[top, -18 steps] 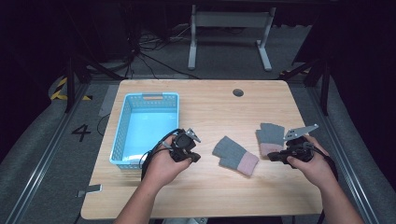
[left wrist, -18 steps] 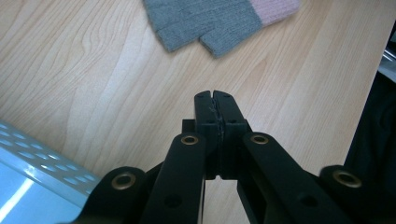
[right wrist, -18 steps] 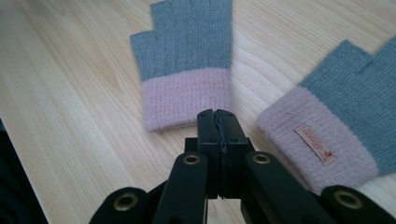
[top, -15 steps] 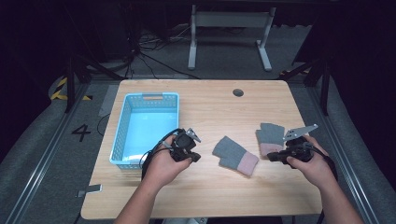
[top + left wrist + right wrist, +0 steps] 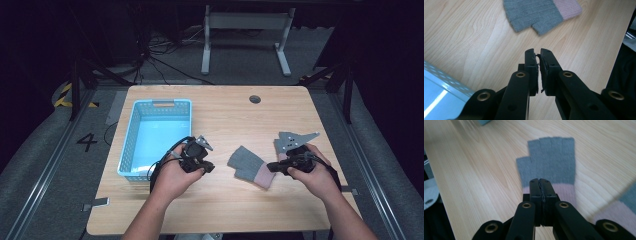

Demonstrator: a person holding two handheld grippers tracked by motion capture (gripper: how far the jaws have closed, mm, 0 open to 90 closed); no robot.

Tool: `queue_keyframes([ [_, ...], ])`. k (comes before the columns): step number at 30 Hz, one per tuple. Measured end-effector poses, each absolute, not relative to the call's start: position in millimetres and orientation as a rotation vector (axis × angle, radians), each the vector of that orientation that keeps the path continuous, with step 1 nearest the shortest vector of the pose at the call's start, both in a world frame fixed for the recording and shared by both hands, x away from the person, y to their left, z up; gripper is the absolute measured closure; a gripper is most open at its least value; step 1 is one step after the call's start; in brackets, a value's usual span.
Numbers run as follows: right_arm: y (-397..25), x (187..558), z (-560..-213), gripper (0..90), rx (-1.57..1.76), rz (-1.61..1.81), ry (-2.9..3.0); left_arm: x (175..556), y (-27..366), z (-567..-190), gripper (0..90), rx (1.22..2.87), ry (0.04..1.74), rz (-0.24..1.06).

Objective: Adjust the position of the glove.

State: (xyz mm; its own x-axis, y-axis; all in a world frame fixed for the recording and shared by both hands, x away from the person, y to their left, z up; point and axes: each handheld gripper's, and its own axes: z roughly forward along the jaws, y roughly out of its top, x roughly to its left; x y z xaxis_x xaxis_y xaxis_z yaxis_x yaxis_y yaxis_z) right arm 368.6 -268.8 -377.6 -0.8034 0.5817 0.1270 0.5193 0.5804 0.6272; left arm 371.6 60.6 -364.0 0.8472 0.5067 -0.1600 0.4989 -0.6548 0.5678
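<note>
Right gripper (image 5: 541, 181): jaws pressed together, nothing between them as far as the right gripper view shows; tips poised over the pink cuff of a grey fingerless glove (image 5: 551, 160), whether they touch the knit I cannot tell. Glove lies flat on the wooden table (image 5: 225, 115), dead ahead of this gripper, long axis running straight away from the jaws: cuff nearest, stubby finger openings farthest, thumb off to the view's left. High view puts the same glove (image 5: 248, 166) between the two hands, angled, its cuff end just beside the right gripper (image 5: 272, 166). Left gripper (image 5: 537, 53): jaws all but closed, a thin slit between the pads, holding nothing; glove (image 5: 541, 12) lies ahead of it with bare wood between, and broadside on. A second glove (image 5: 619, 208) peeks in at the right gripper view's lower right edge, partly under the right hand in the high view. Blue basket (image 5: 131, 145) sits just beyond the left gripper (image 5: 200, 161). Judgement: right hand is nearer and lined up on the cuff; it would need to open before any pinch.
</note>
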Motion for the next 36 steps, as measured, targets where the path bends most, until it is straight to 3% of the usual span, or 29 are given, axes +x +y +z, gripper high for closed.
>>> queue_keyframes([
  [12,-230,388,-383,90.0,0.904,0.999,2.748,373,64,-364,78.9,2.385,0.727,-0.007],
  [36,-189,420,-431,90.0,0.931,1.015,2.745,375,64,-367,74.7,2.382,0.729,-0.026],
])
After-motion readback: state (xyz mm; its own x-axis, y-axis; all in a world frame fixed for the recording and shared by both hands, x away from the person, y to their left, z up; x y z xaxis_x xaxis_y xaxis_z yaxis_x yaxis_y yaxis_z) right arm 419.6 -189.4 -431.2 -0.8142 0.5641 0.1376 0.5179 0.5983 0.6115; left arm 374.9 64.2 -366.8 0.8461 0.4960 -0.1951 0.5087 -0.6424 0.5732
